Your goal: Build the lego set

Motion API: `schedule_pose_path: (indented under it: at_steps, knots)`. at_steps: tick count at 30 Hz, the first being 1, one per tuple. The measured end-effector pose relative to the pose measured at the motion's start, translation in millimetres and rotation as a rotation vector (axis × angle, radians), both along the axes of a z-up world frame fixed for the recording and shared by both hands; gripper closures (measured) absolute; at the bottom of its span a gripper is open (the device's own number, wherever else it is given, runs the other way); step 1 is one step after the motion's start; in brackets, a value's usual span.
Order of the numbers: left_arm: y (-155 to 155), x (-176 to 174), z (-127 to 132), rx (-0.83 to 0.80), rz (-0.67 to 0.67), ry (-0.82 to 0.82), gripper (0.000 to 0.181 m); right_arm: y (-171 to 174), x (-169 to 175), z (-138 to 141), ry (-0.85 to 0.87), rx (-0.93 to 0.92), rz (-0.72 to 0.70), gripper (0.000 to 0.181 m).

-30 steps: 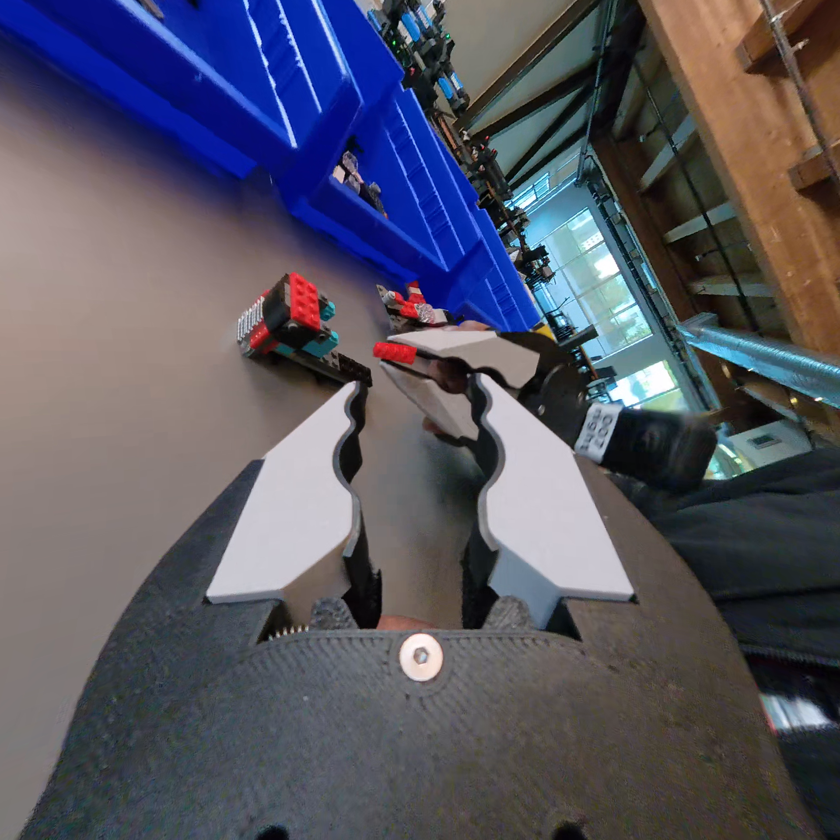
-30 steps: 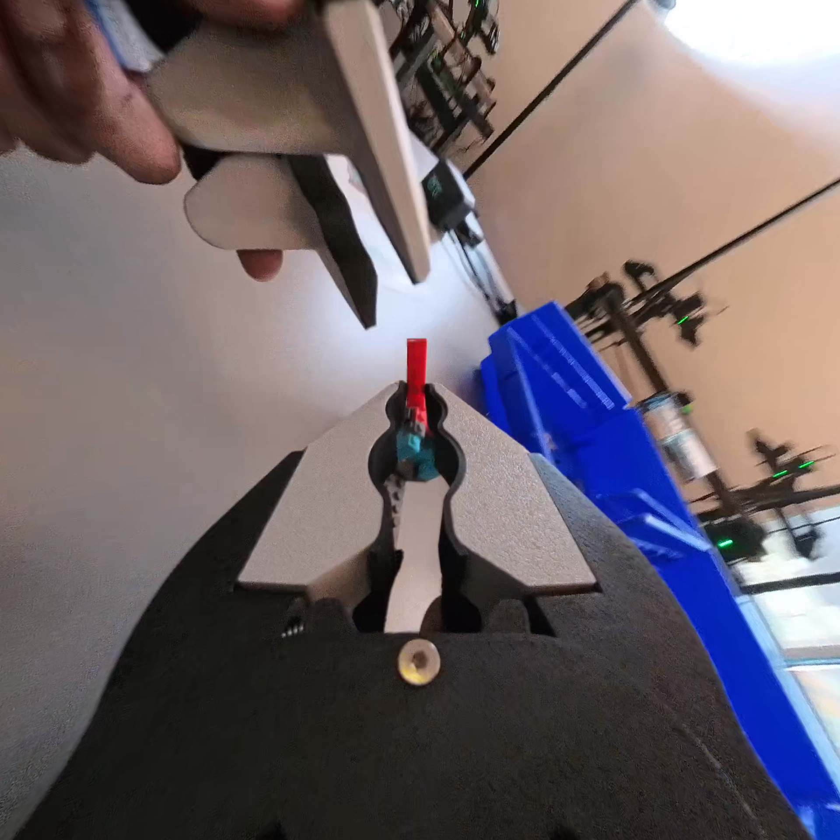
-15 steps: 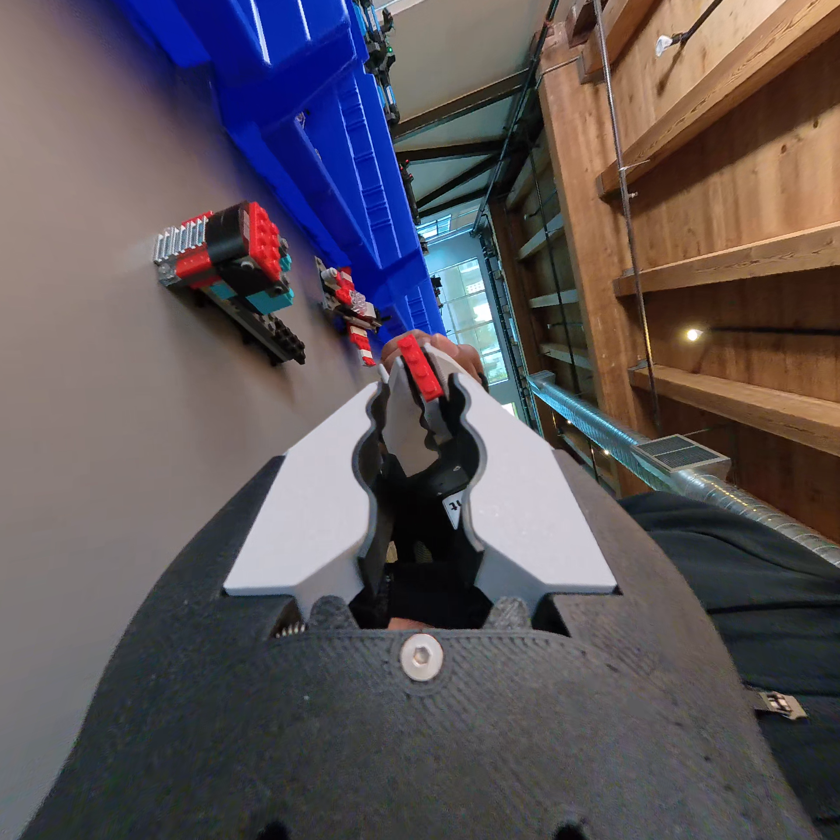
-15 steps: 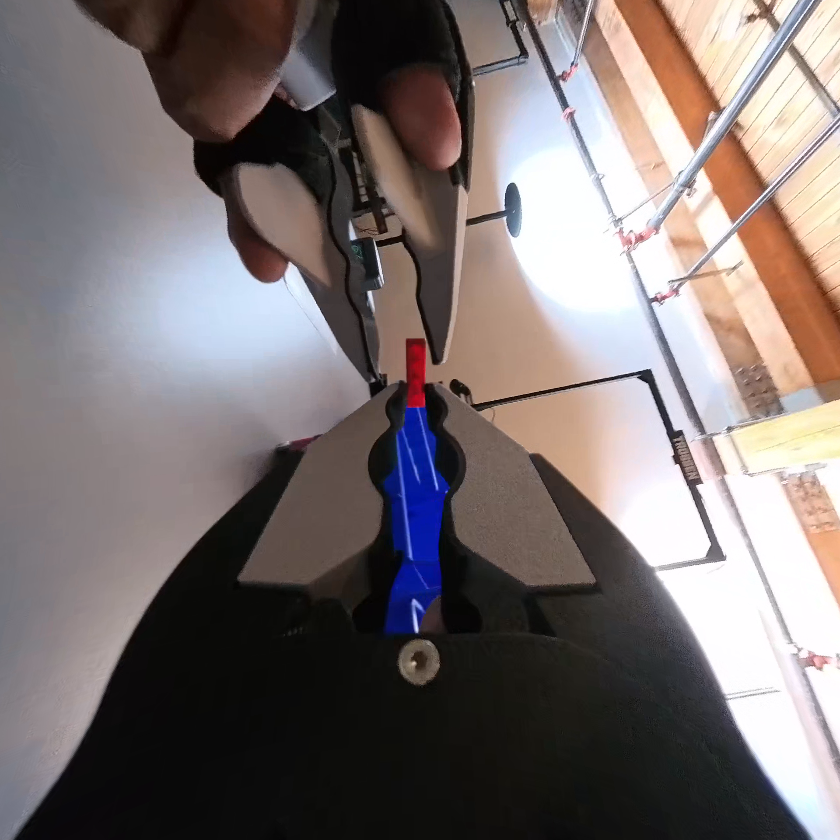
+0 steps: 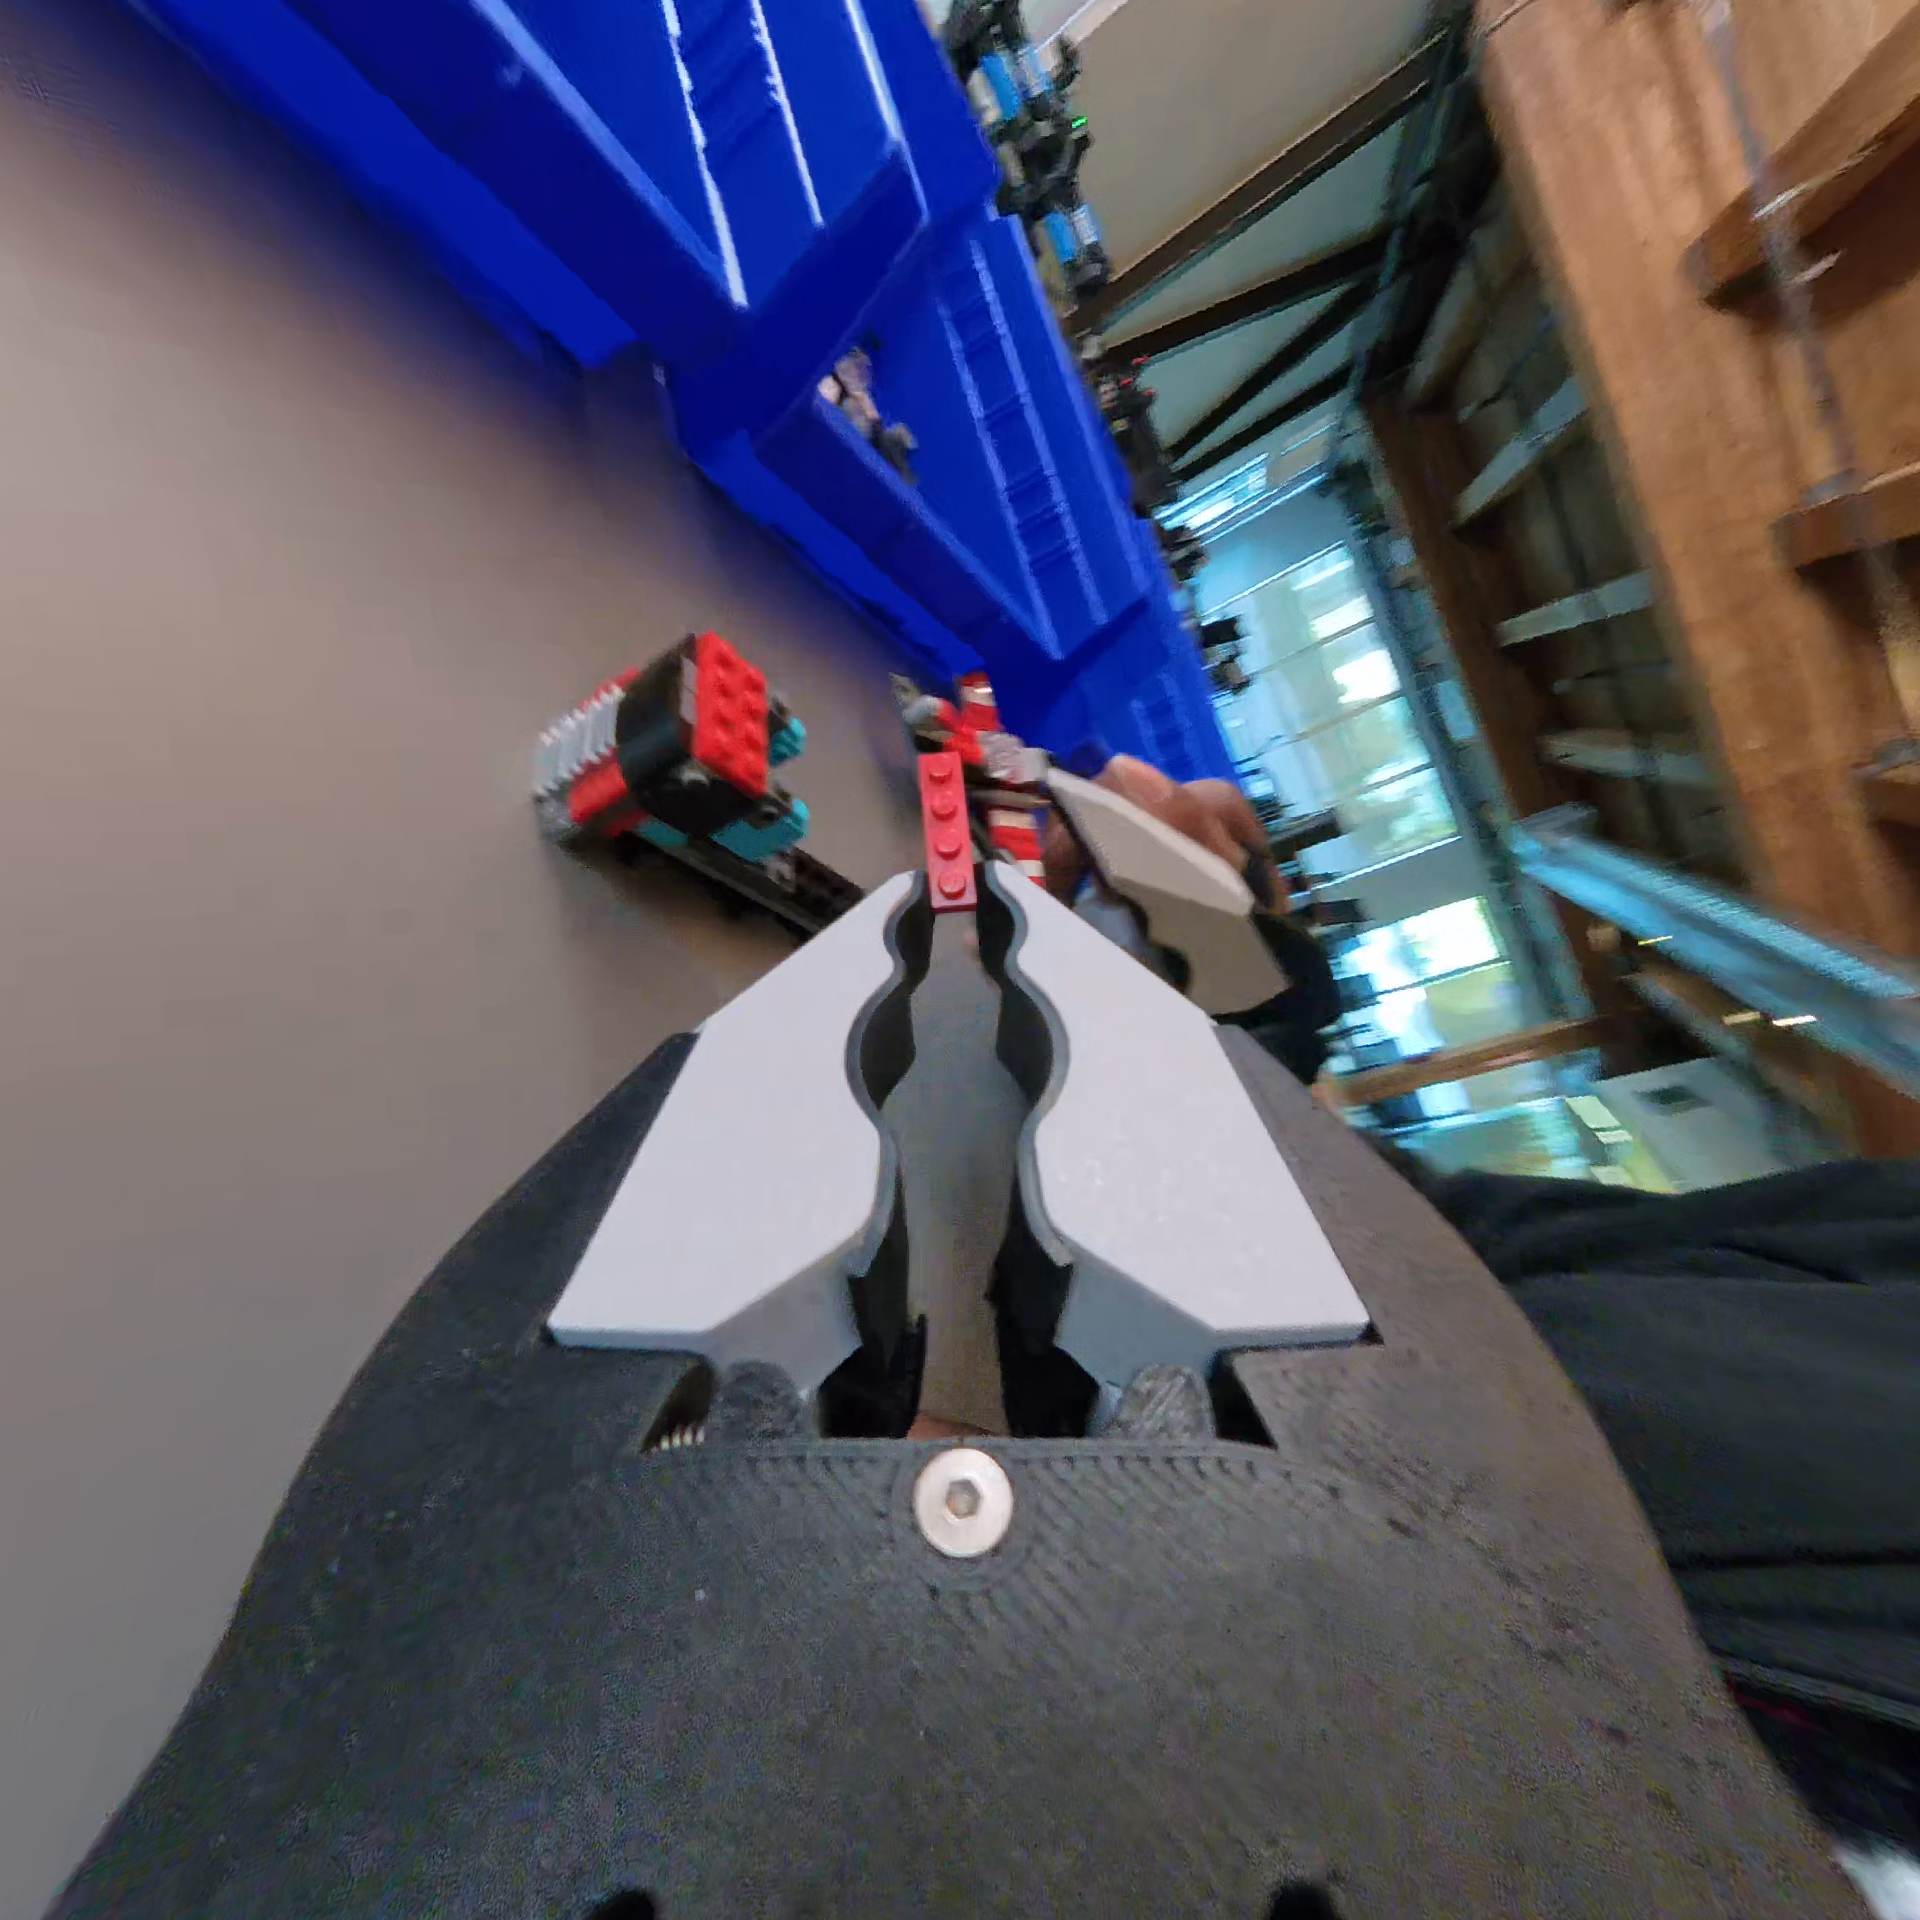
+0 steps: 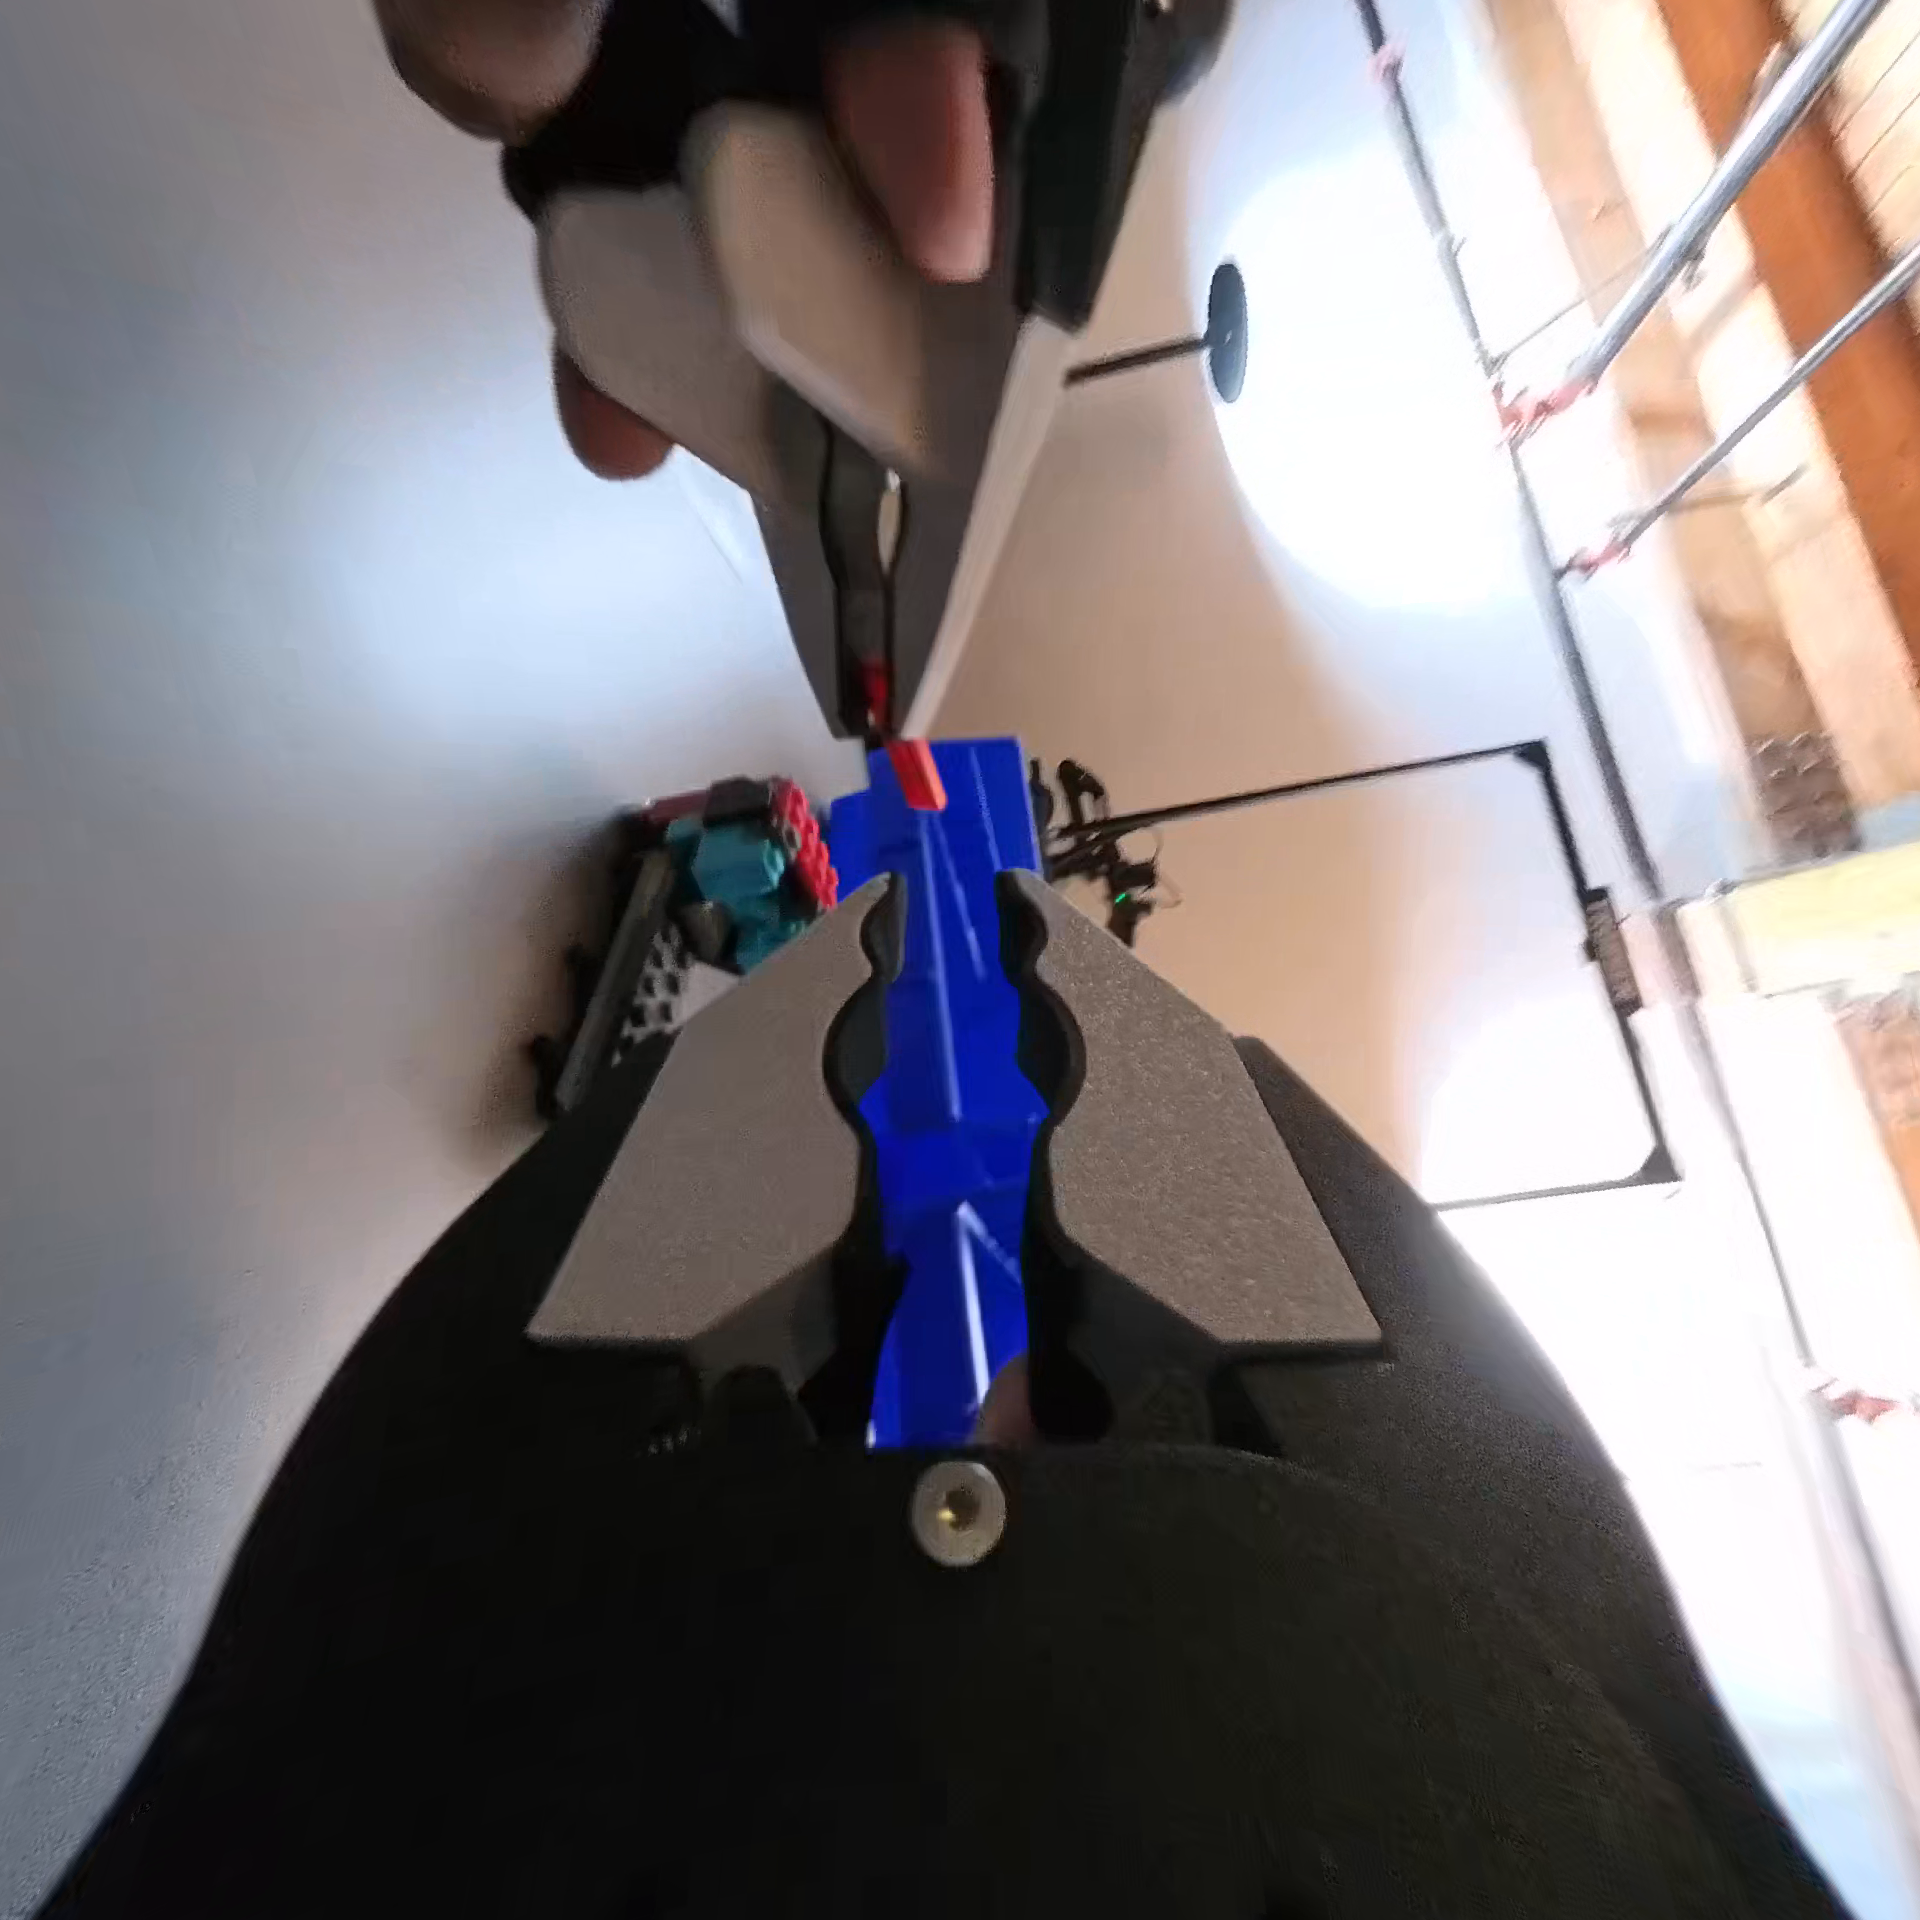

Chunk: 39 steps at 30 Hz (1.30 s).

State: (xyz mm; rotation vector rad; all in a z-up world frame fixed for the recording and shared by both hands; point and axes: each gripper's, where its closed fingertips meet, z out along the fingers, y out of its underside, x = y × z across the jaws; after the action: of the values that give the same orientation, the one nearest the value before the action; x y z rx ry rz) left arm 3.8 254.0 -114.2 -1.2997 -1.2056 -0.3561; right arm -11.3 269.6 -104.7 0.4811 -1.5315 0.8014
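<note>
Red plate [image 5: 949, 831] has just switched owners: half a second back the right gripper was pinching it at its tips, and now the left gripper [image 5: 951, 902] has it clamped by one end, studs facing the camera, sticking out past narrow fingers. So the handoff looks done, and I'd guess seating it on the model comes next. Going left to right from that plate in the left wrist view: the red, black and teal build [image 5: 686, 774] sits on the grey table [image 5: 260, 727] off to its left, a smaller red and white sub-build [image 5: 971, 743] is just behind it, and the right gripper [image 5: 1153, 873] is backing off to its right. The right wrist view shows what that one can't: the right gripper's [image 6: 945, 883] fingers parted and empty, blue bins [image 6: 951, 831] visible through the gap, and the plate [image 6: 914, 771] end-on.
</note>
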Motion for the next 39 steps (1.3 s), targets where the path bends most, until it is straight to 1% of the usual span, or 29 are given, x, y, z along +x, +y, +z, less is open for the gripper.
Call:
schedule_pose_path:
  at_steps: [4, 6, 10, 14, 21, 27, 33, 39]
  knots:
    - [5.5, -9.0, -9.1, -0.337, -0.013, 0.182, 0.173, 10.2, -11.3, -3.0, -0.29, -0.108, -0.035, 0.161]
    - [9.0, -11.3, -10.5, -0.456, -0.033, 0.251, 0.173, 9.8, -11.9, -6.6, -0.467, -0.155, -0.023, 0.159]
    - [10.0, -15.9, -13.6, -0.603, -0.045, 0.321, 0.173, 10.1, -11.7, -12.2, -0.709, -0.218, 0.012, 0.152]
    - [11.1, -18.0, -13.9, -0.686, -0.042, 0.362, 0.173, 10.8, -13.7, -13.8, -0.844, -0.278, 0.018, 0.143]
    - [18.2, -20.5, -13.5, -0.712, -0.024, 0.366, 0.173, 4.1, -11.7, -11.2, -0.911, -0.367, -0.002, 0.136]
    - [19.8, -22.0, -13.7, -0.717, 0.023, 0.359, 0.173, 1.3, -16.8, -19.0, -0.914, -0.41, -0.101, 0.137]
    - [15.1, -22.3, -19.1, -0.704, 0.045, 0.314, 0.173, -2.1, -18.0, -27.7, -0.915, -0.379, -0.148, 0.139]
    - [9.7, -23.6, -25.4, -0.793, 0.027, 0.307, 0.173, -0.1, -20.2, -37.3, -0.967, -0.335, -0.181, 0.138]
